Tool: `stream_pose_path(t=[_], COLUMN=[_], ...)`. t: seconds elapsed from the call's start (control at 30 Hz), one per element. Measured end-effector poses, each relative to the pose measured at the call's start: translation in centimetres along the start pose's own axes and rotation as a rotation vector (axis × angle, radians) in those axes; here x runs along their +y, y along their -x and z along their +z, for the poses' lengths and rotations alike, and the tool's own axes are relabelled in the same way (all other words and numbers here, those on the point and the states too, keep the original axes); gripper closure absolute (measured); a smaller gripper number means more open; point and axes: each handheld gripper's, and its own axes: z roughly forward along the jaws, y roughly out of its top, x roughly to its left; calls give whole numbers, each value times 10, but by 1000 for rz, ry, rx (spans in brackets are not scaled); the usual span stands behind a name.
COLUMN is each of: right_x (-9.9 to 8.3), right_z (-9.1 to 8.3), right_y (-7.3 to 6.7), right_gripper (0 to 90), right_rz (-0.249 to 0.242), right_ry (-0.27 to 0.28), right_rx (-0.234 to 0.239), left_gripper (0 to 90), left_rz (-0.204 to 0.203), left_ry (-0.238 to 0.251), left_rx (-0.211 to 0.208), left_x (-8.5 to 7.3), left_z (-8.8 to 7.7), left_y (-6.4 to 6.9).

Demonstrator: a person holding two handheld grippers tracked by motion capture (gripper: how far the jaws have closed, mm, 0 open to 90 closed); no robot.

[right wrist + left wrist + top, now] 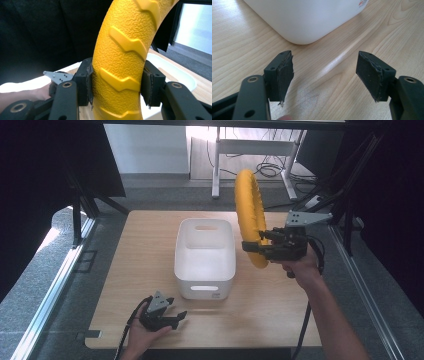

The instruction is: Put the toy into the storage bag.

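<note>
High view shows a light wooden table (150,270) on a grey floor, with a dark frame around it and the legs of a white desk (250,150) beyond its far edge. At the table's middle stands a white plastic bin (205,285), rectangular with rounded corners and slot handles in both short walls; nothing lies inside it that can be seen.

To the right of the bin a yellow tyre-like ring (248,210) is held upright, edge-on to the camera, off the table top and rising above the table's far edge. Its outer face carries raised zigzag treads over a pebbled surface, seen close in the right gripper view (120,62).

Holding the ring's lower part is the right gripper (261,243), gripped in the person's right hand (300,267), its grey three-cornered plate pointing to the right. In the right gripper view its jaws press against the two sides of the ring (117,87), clamped on it, with the bin's rim behind.

Near the table's front edge, left of centre, the left gripper (176,307) rests low in the person's left hand (142,335), just in front of the bin. In the left gripper view its jaws stand wide apart with bare wood between them (324,75) and the bin's rounded corner (304,22) near ahead.
</note>
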Motion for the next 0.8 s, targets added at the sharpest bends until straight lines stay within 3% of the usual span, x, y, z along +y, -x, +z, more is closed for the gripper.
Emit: stream_pose_path(t=[0.5, 0.8], right_x=[24, 26], right_z=[28, 45], right_y=[-18, -21], right_gripper=[508, 508], right_rz=[-49, -43], right_ry=[0, -5], right_rx=[76, 112], left_gripper=[301, 301], left_rz=[-6, -12], left_ry=[1, 6], left_rx=[-2, 2], left_x=[0, 0], left_z=[0, -1], left_y=[0, -1])
